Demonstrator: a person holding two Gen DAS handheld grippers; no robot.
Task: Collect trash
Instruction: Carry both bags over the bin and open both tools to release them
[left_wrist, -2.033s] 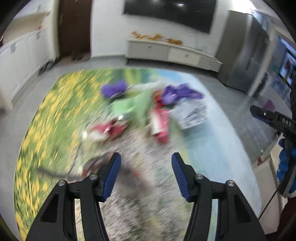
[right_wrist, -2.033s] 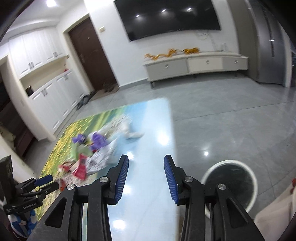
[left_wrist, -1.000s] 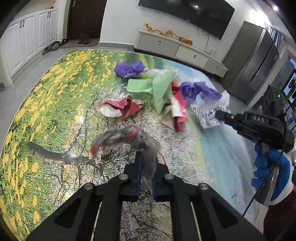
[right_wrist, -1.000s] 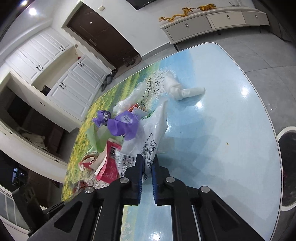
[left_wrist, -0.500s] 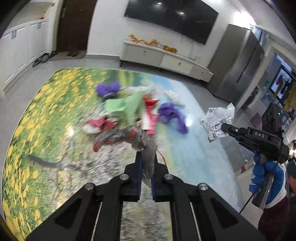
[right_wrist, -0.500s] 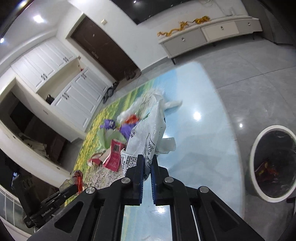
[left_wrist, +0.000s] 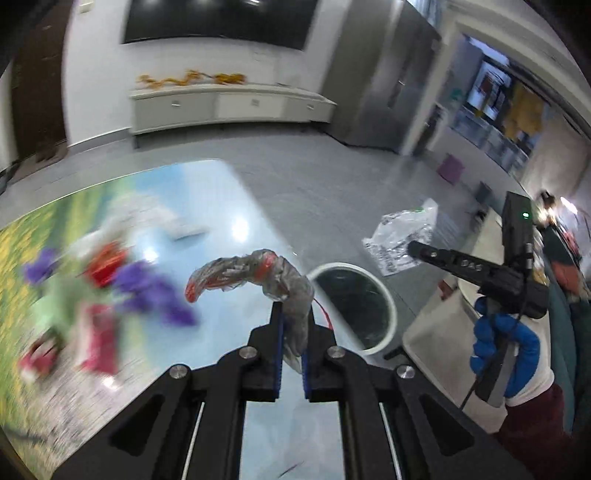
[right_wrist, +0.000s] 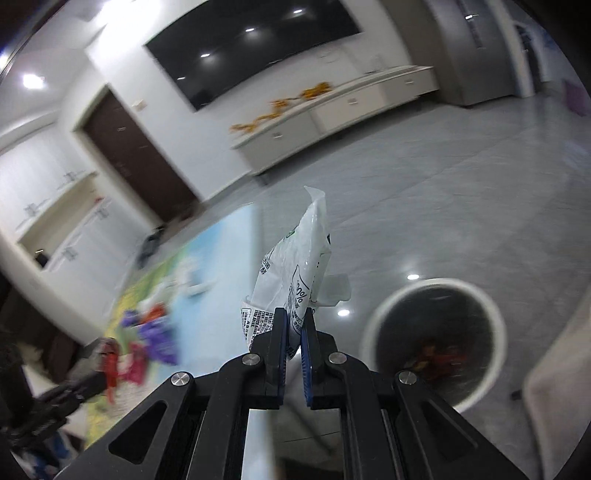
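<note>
Both grippers had swung away from the litter on the table toward the floor bin since a second earlier, each carrying its catch along. Behind them the table (left_wrist: 229, 206), printed with flowers and sky, held the blurred remaining scraps (left_wrist: 147, 291) of purple, red and green paper, with a white crumpled piece farther back. Beyond stood a low white cabinet (left_wrist: 229, 107) under a dark wall screen (left_wrist: 218, 18).

The white-rimmed bin (right_wrist: 432, 332) sat on the grey tiled floor just past the table's edge, nothing standing between it and either gripper; reddish scraps lay in its bottom.

The left gripper (left_wrist: 292, 354) pointed down over the table's near edge, its blue pads clamped tight on a clear crumpled wrapper (left_wrist: 255, 273) with red print that curled up and leftward. The right gripper (right_wrist: 294, 343), held in a blue-gloved hand (left_wrist: 502, 343), angled down toward the floor, jaws pinched on a white printed plastic bag (right_wrist: 299, 273) that stood upright above the fingers, left of the bin.
</note>
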